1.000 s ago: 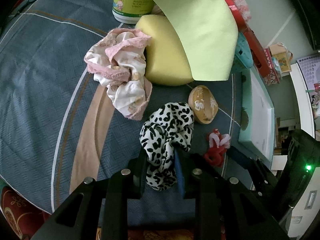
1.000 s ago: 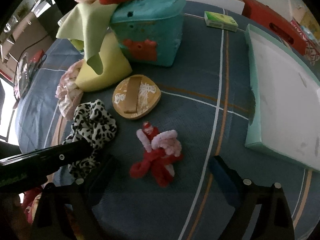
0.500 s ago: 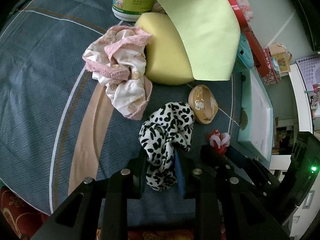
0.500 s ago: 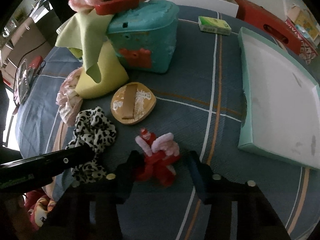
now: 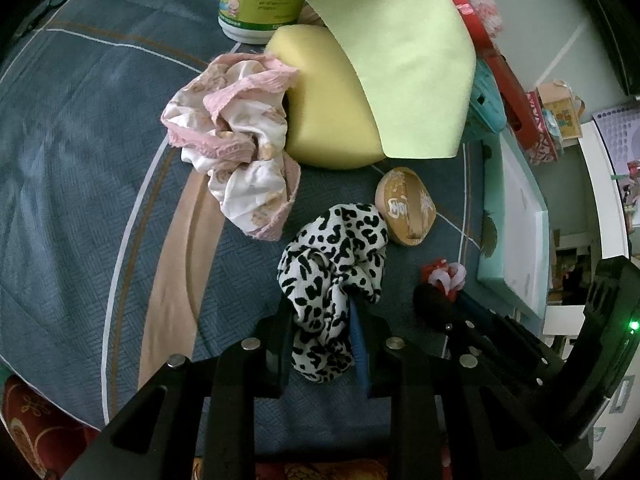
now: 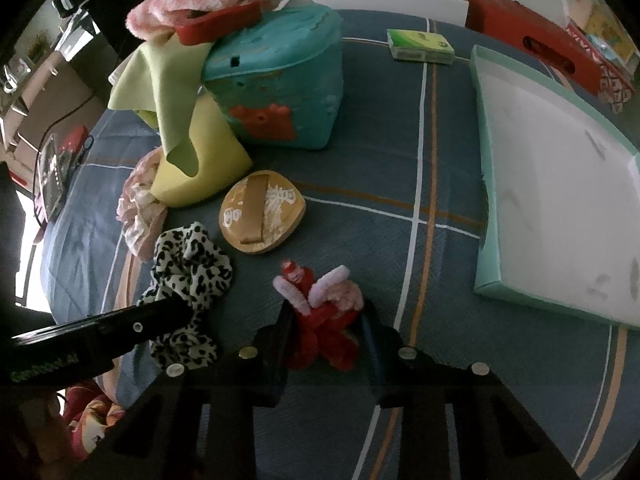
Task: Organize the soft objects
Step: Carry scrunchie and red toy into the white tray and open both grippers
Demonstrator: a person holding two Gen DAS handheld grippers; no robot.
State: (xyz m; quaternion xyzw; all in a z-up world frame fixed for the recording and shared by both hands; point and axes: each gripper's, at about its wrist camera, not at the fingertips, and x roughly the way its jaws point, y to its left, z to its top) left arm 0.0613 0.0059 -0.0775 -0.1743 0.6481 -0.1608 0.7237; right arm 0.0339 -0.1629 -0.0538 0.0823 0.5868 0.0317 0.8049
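- The left tool (image 5: pixel 320 320) grips the leopard-print scrunchie (image 5: pixel 334 264), pinched between its narrow jaws; the cloth's long axis runs from the jaws away toward the wooden oval piece (image 5: pixel 406 210).
- The scrunchie lies on the blue plaid tabletop (image 5: pixel 100 160), just beside the pink-and-white crumpled cloth (image 5: pixel 236 148).
- The right tool (image 6: pixel 326 324) is closing its jaws on the red-and-pink fuzzy toy (image 6: pixel 320 300), which sits between the fingers; whether the pads already press it cannot be told.
- The toy's pink limbs splay away from the tool, its red head toward the wooden oval piece (image 6: pixel 262 212).
- The toy lies on the tabletop between the scrunchie (image 6: pixel 188 276) and the mint tray (image 6: pixel 486 280).
- A second ago the right tool stood wide around the toy; now it is narrow. The left tool's grip is unchanged.
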